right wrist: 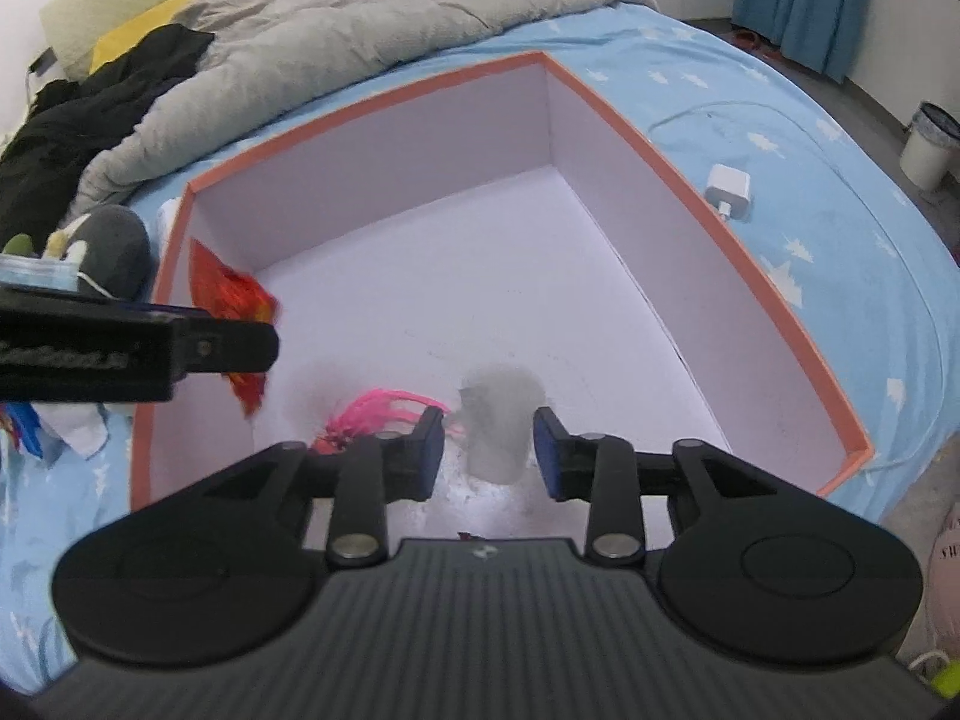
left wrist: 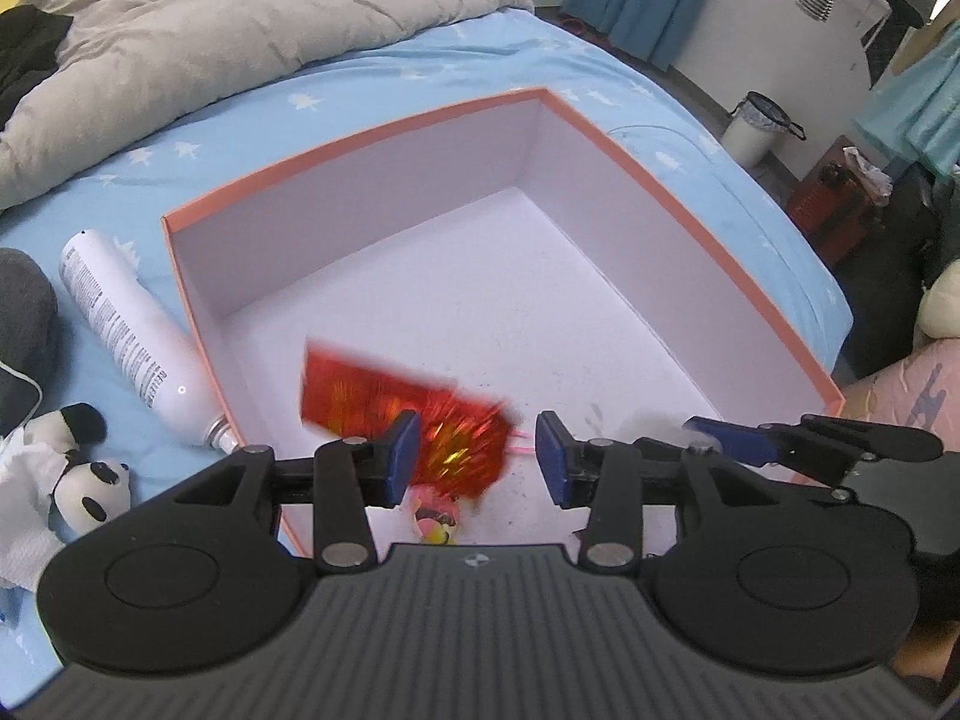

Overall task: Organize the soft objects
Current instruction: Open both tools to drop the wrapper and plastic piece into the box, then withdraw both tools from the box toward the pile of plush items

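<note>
Blue star-print bedsheet (left wrist: 420,69) underneath, 1 orange box (left wrist: 690,204) open on top. Inside: 1 red foil toy (left wrist: 372,396) (blurred), pink tassels (right wrist: 384,408) trailing. Left gripper (left wrist: 477,459) and right gripper (right wrist: 489,453) both part-open, gripping nothing. Outside: 1 panda plush (left wrist: 84,474), 1 white bottle (left wrist: 120,324) angled toward the box.

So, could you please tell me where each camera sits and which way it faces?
Left wrist: on the left gripper, looking steeply down into the orange box; the right gripper shows at right.
Right wrist: on the right gripper, looking down into the same box; the left gripper shows at left.
Shared: box, red shiny toy, grey quilt.
</note>
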The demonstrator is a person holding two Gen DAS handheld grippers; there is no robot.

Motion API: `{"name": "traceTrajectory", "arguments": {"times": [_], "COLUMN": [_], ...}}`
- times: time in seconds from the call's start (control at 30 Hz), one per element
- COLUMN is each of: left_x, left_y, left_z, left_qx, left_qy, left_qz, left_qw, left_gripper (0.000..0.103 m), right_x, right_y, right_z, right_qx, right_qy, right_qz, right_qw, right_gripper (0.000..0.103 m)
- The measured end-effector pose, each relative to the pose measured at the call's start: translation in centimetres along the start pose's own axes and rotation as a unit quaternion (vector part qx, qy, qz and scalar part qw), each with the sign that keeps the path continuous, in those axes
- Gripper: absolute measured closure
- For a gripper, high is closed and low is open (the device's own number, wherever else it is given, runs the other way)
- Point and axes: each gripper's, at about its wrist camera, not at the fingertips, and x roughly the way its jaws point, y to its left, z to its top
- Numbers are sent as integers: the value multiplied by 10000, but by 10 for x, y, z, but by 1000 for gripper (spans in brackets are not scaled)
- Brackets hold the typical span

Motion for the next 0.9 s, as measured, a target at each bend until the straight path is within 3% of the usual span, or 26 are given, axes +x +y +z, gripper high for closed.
{"name": "traceTrajectory", "arguments": {"times": [0.33,0.9], "left_x": [-26,-122], "left_y": [-2,-3], "left_z": [-14,-84], "left_qx": [32,91], "left_qy": [-343,-1366], "left_qz": [17,-85], "left_qw": [9994,9905], "left_gripper": [55,55], "right_x": [-20,-104], "right_y": [-3,8], "right_z": [-10,-61], "right_qx": [37,-27], "right_qy": [-234,-1400], "right_qz": [154,206], "right_qw": [9996,9899], "right_gripper": [67,67]}}
